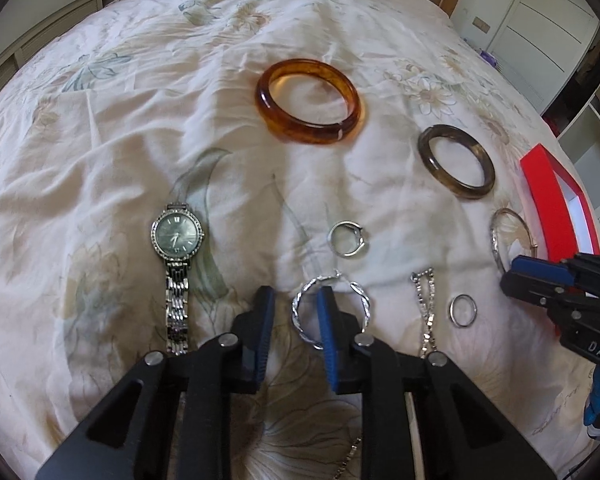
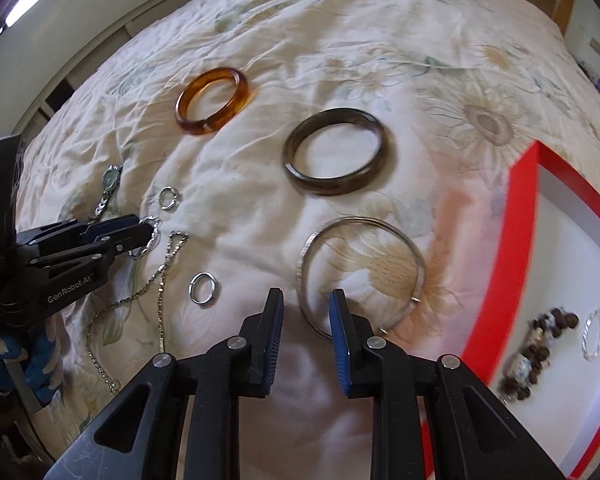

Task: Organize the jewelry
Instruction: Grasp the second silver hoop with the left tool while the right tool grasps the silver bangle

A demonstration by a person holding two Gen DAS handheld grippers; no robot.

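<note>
On the bed point(image 1: 100, 140), left of the red box point(image 2: 496, 280), most jewelry waits: watch point(image 1: 177, 236), twisted hoop point(image 1: 332, 308) straddled by the left tongs point(image 1: 296, 300), parted; thin bangle point(image 2: 360, 272) straddled by the right tongs point(image 2: 306, 304), ungripped. Inside the box lie beads point(image 2: 540, 352) and one hoop point(image 2: 594, 334).

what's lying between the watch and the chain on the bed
In the left wrist view, the twisted silver hoop lies between the watch and the chain, with the left hand-held gripper straddling its left edge. The small ring sits just beyond.
</note>
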